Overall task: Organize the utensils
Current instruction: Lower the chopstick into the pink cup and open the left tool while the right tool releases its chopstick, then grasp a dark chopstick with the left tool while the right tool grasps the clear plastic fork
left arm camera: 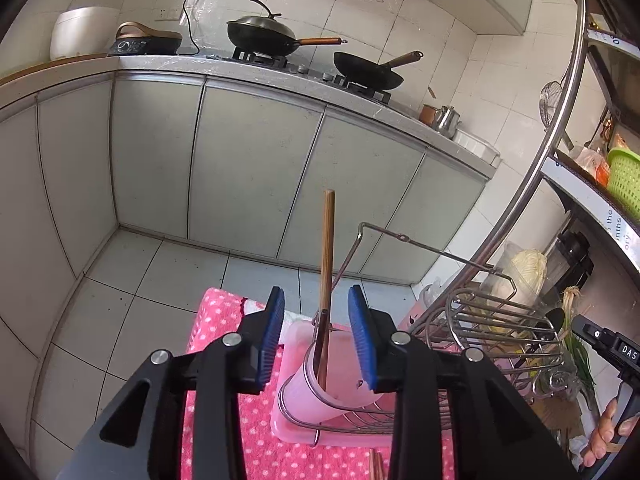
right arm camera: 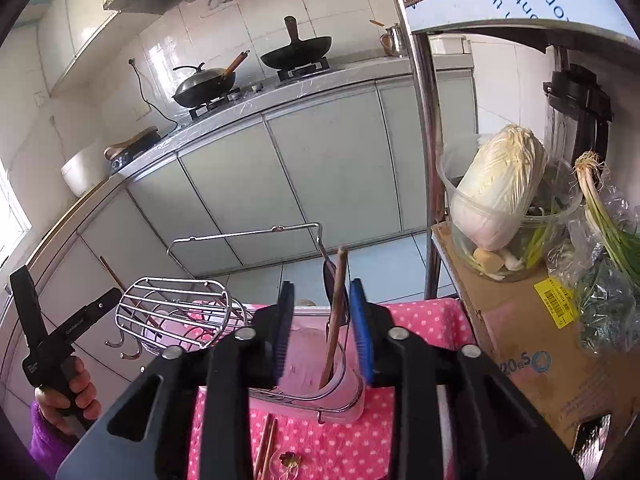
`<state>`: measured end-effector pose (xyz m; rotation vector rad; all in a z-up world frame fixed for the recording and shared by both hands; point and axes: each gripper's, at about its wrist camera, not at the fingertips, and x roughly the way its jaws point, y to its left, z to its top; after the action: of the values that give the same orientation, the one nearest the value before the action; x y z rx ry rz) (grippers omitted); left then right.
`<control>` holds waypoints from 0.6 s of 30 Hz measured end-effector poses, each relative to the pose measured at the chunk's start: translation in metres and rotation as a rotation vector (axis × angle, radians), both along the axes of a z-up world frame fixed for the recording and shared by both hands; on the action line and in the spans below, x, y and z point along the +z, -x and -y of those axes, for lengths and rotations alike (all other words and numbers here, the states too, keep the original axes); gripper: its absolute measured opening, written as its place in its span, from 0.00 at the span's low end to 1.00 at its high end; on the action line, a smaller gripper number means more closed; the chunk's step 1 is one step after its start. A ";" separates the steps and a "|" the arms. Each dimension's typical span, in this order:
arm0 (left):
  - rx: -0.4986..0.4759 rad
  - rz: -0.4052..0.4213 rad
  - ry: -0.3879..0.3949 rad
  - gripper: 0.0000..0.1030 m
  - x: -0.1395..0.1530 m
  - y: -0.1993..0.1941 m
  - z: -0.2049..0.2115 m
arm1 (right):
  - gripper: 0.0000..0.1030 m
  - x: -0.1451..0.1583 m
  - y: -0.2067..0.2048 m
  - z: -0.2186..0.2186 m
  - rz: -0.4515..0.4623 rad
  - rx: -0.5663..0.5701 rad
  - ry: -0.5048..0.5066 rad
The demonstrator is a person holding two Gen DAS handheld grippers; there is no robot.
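Looking along our left gripper [left arm camera: 316,336], we see its blue pads [left arm camera: 274,336] standing roughly half open, gripping nothing; a wooden chopstick [left arm camera: 327,256] rises upright in the gap between them, clear of both pads, beside a dark utensil handle [left arm camera: 321,340]. Both stand in a pink plastic cup [left arm camera: 320,380] held in a wire holder [left arm camera: 340,412], which rests on a pink tray [left arm camera: 296,360] over a pink polka-dot cloth [left arm camera: 224,320].

Our right gripper [right arm camera: 322,332] is likewise about half open and empty. A wooden handle [right arm camera: 336,312] and a dark spoon [right arm camera: 330,280] stand between its pads without our seeing contact. At six o'clock, loose chopsticks [right arm camera: 266,448] lie on the cloth.

At nine o'clock in the right view, a second wire basket [right arm camera: 180,312] lies tipped on its side, and a hand [right arm camera: 72,396] grips the other tool.

At two o'clock, a napa cabbage [right arm camera: 500,188] sits in a clear container with green onions [right arm camera: 604,208] beside it.

Farther off, at twelve o'clock, two woks [left arm camera: 264,34] rest on the stove above the grey cabinets [left arm camera: 248,168].
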<state>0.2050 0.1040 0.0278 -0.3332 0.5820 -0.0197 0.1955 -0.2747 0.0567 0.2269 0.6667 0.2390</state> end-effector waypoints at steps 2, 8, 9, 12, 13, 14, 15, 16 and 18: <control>0.008 0.008 0.006 0.34 0.005 0.006 -0.004 | 0.37 0.006 0.008 0.002 0.027 -0.012 0.012; 0.018 0.021 0.005 0.34 0.012 0.036 -0.011 | 0.37 0.020 0.037 0.016 0.078 -0.051 0.012; 0.017 0.016 0.002 0.34 0.010 0.042 -0.012 | 0.37 0.020 0.045 0.018 0.087 -0.061 0.010; 0.006 -0.016 0.001 0.34 0.001 0.060 -0.010 | 0.37 0.011 0.068 0.025 0.087 -0.075 -0.015; -0.002 -0.030 0.001 0.34 -0.003 0.066 -0.009 | 0.37 0.005 0.075 0.026 0.077 -0.074 -0.021; -0.011 -0.049 0.004 0.34 -0.008 0.071 -0.007 | 0.37 -0.003 0.082 0.026 0.062 -0.068 -0.032; -0.023 -0.068 0.011 0.34 -0.014 0.075 -0.004 | 0.37 -0.012 0.088 0.026 0.040 -0.059 -0.046; -0.035 -0.089 0.021 0.34 -0.020 0.079 -0.002 | 0.37 -0.021 0.091 0.025 0.015 -0.048 -0.058; -0.069 -0.138 0.039 0.34 -0.035 0.085 0.006 | 0.37 -0.046 0.098 0.019 -0.056 -0.011 -0.085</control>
<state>0.1204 0.0979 -0.0068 -0.3539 0.7306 -0.0752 0.0973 -0.2939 0.0103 0.3192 0.7112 0.2513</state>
